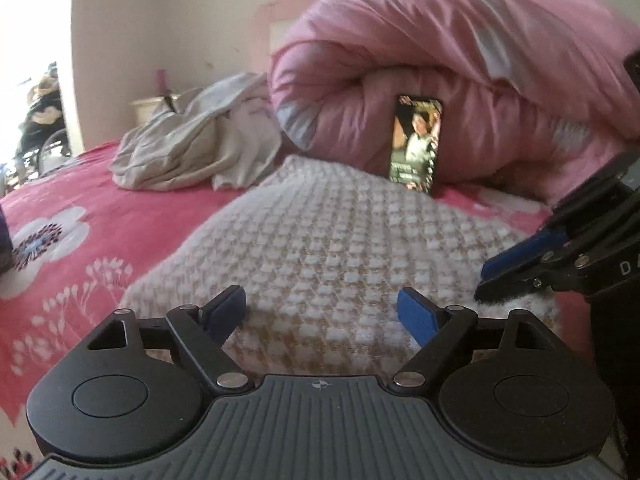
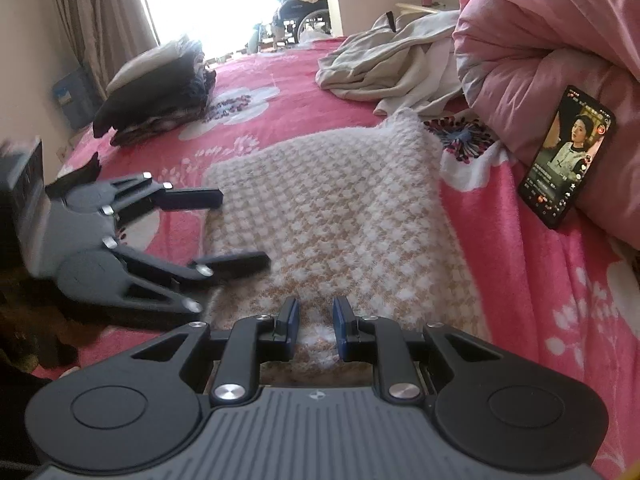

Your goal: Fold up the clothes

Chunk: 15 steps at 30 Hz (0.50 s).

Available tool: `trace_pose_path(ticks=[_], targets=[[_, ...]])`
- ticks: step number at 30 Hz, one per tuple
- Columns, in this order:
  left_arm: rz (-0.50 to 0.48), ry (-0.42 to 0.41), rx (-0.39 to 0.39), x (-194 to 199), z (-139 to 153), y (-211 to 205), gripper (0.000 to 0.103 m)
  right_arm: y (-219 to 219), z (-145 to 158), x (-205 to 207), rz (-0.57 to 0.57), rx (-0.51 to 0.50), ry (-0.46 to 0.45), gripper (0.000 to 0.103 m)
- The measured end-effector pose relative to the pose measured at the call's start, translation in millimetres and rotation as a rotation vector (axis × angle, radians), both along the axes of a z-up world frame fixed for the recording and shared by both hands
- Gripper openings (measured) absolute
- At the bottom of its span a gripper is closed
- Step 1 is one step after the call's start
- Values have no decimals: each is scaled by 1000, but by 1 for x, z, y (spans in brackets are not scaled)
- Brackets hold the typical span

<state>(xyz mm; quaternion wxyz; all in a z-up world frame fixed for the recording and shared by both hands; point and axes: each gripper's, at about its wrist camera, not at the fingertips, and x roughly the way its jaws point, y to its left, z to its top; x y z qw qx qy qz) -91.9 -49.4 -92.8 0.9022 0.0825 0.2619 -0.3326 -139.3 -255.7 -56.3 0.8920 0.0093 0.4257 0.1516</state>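
Sweater [image 2: 336, 208]: cream-and-tan check knit. Bedsheet [image 2: 280, 80]: pink with white flowers. Duvet [image 1: 460, 60]: pale pink. Tongs' pads [image 1: 416, 312]: blue.

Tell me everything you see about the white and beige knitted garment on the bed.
The knitted garment is fluffy, with a white and beige houndstooth-like check. It lies spread flat on the pink floral bedsheet. Its near edge sits between the right gripper fingers, which are nearly closed on it. The left gripper is open at its left edge.

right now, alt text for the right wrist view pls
The right gripper pinches the near edge of a white-and-tan knit garment spread on a pink floral bed. The left gripper hangs open at its left edge.
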Motion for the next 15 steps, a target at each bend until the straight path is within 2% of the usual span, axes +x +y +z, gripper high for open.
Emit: trace_pose_path(ticks=[3, 6, 8, 11, 15], targets=[[9, 30, -22, 5, 3, 5, 84, 3, 16, -5, 11, -5, -35, 20], [9, 18, -14, 2, 2, 3, 85, 2, 30, -13, 21, 36, -49, 20], [12, 18, -13, 2, 1, 0, 85, 2, 26, -16, 33, 35, -19, 20], [16, 12, -1, -1, -1, -4, 86, -1, 4, -15, 17, 32, 31, 20], [36, 12, -8, -3, 6, 1, 86, -5, -2, -10, 5, 66, 43, 20]])
